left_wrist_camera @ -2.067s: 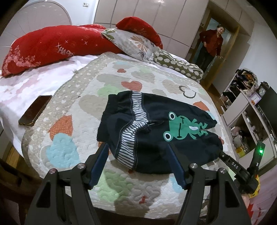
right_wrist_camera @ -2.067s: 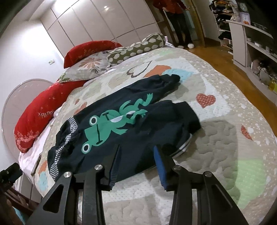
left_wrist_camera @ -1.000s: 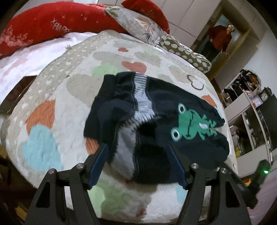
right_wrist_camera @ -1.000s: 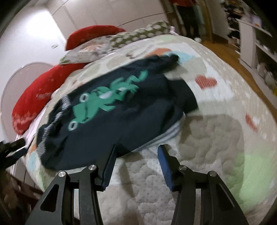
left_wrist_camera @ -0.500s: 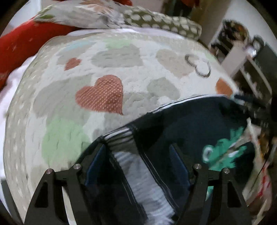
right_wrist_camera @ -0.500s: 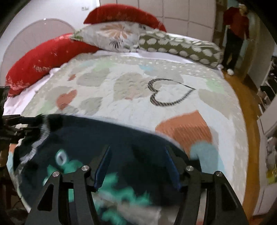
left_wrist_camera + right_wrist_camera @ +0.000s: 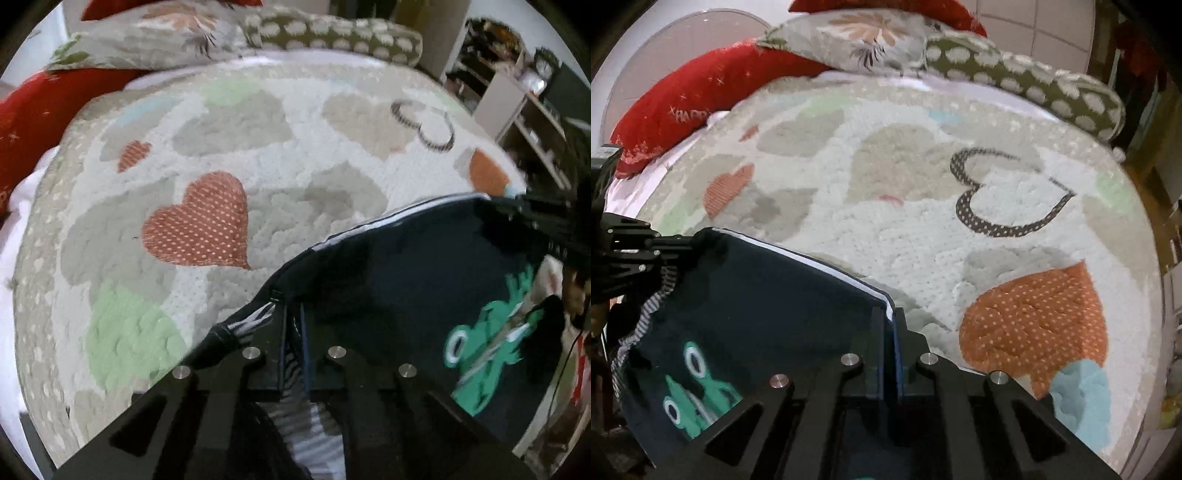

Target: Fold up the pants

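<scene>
The dark navy pants (image 7: 406, 288) with a green frog print (image 7: 480, 354) hang stretched between my two grippers above the quilt. My left gripper (image 7: 291, 314) is shut on the striped waistband end (image 7: 255, 317). At the other end of the same top edge, my right gripper (image 7: 892, 317) is shut on the pants (image 7: 768, 295). The frog print (image 7: 690, 387) shows low on the left in the right wrist view. Each gripper also appears in the other's view: the right gripper (image 7: 535, 218) at the upper right, the left gripper (image 7: 639, 251) at the far left.
A heart-patterned quilt (image 7: 923, 229) covers the bed beyond the pants. Red (image 7: 683, 103), floral (image 7: 871, 40) and spotted green pillows (image 7: 1034, 85) line its far side. Cluttered shelves (image 7: 524, 96) stand to the right of the bed.
Both grippers swept across to the pants' far edge, stood open around the fabric half a second ago, and have closed on it. The edge now runs taut between them.
</scene>
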Motion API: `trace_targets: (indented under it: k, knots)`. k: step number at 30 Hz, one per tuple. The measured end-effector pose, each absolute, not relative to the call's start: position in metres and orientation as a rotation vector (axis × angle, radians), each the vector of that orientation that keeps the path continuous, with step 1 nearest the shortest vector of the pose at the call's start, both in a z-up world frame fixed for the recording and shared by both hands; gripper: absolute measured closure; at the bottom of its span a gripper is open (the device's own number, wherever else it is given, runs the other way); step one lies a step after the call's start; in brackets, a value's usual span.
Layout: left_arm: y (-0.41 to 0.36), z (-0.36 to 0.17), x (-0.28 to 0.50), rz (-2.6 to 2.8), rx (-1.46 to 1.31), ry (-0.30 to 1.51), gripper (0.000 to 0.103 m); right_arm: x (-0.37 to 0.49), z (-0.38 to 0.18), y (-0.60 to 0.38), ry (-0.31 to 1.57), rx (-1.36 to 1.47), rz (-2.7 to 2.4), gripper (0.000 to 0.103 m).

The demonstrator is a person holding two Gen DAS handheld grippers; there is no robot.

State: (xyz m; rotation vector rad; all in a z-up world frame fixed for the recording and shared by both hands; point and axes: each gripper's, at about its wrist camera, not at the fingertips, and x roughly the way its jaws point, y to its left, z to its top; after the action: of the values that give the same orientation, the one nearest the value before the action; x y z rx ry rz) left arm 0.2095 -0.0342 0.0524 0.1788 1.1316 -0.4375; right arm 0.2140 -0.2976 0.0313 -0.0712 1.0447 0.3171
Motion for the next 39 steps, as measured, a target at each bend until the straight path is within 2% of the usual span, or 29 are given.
trace_targets:
  k: [4, 11, 15, 19, 23, 25, 27, 28, 29, 32, 34, 38, 39]
  knots:
    - [-0.024, 0.085, 0.180, -0.434, 0.125, 1.052, 0.097, 0.186, 0.061, -0.294, 0.972, -0.072, 0.303, 0.098]
    - [-0.007, 0.129, 0.078, -0.443, 0.080, 0.885, 0.097, 0.099, 0.110, -0.286, 0.850, -0.064, 0.320, 0.098]
    - [0.008, 0.115, 0.019, -0.403, 0.033, 0.861, 0.097, 0.039, 0.102, -0.277, 0.841, -0.047, 0.355, 0.098]
    - [0.017, 0.077, -0.020, -0.333, 0.021, 0.923, 0.096, -0.010, 0.064, -0.271, 0.886, -0.001, 0.371, 0.096]
    - [0.035, 0.048, -0.041, -0.271, 0.012, 1.013, 0.096, -0.039, 0.032, -0.285, 0.935, 0.122, 0.307, 0.082]
    - [0.051, 0.050, -0.047, -0.275, -0.024, 1.023, 0.096, -0.050, 0.034, -0.299, 0.921, 0.199, 0.294, 0.079]
    - [0.068, 0.063, -0.050, -0.280, -0.074, 1.005, 0.096, -0.063, 0.044, -0.316, 0.871, 0.252, 0.259, 0.072]
    - [0.074, 0.072, -0.048, -0.288, -0.098, 0.983, 0.096, -0.067, 0.049, -0.323, 0.849, 0.262, 0.237, 0.066]
    - [0.079, 0.083, -0.045, -0.292, -0.114, 0.962, 0.090, -0.070, 0.056, -0.332, 0.823, 0.276, 0.211, 0.058]
    - [0.083, 0.097, -0.021, -0.259, -0.165, 0.937, 0.027, -0.069, 0.068, -0.354, 0.769, 0.324, 0.148, 0.046]
    - [0.084, 0.094, -0.005, -0.247, -0.209, 0.928, 0.026, -0.062, 0.069, -0.363, 0.758, 0.364, 0.126, 0.046]
    - [0.075, 0.070, 0.047, -0.229, -0.270, 1.032, 0.026, -0.058, 0.063, -0.367, 0.753, 0.441, 0.107, 0.046]
    - [0.073, 0.065, 0.056, -0.203, -0.262, 1.050, 0.033, -0.058, 0.061, -0.367, 0.754, 0.451, 0.106, 0.046]
